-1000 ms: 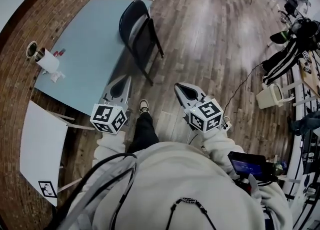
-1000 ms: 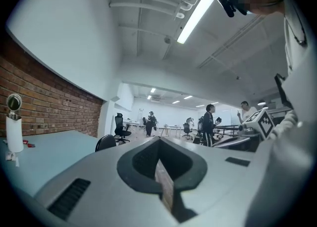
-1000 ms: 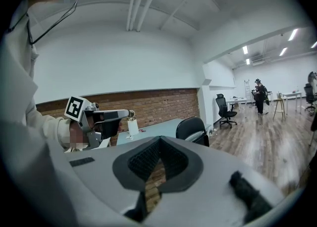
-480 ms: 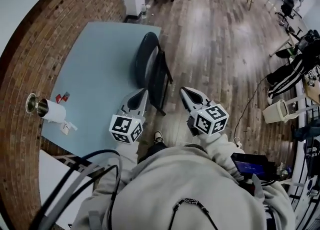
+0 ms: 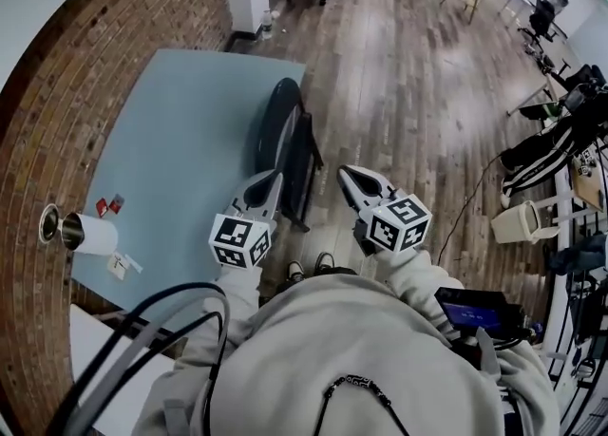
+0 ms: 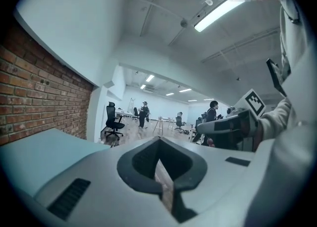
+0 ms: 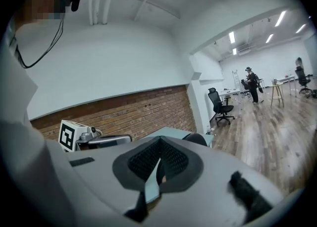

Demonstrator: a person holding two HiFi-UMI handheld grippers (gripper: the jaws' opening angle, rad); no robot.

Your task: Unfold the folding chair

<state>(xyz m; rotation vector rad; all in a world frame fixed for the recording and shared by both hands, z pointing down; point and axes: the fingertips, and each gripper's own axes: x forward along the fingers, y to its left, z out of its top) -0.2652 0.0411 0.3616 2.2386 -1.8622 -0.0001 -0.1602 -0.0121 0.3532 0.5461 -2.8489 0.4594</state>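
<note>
Leftmost, a small round metal tin [image 5: 49, 223] stood on the pale blue table [image 5: 180, 130], its contents indiscernible. Against the table's edge leaned the folded black chair [image 5: 285, 144], presumably stowed there. The left gripper [image 5: 269, 180] and right gripper [image 5: 348, 174], jaws closed and empty, flanked it, apparently approaching.

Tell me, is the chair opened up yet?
Not yet. Done: nothing shows as done; the chair stands folded flat beside the table. In hand: the left tool and the right tool are shut and empty, pointed toward the chair. Left: take hold of it and swing the seat open.
</note>
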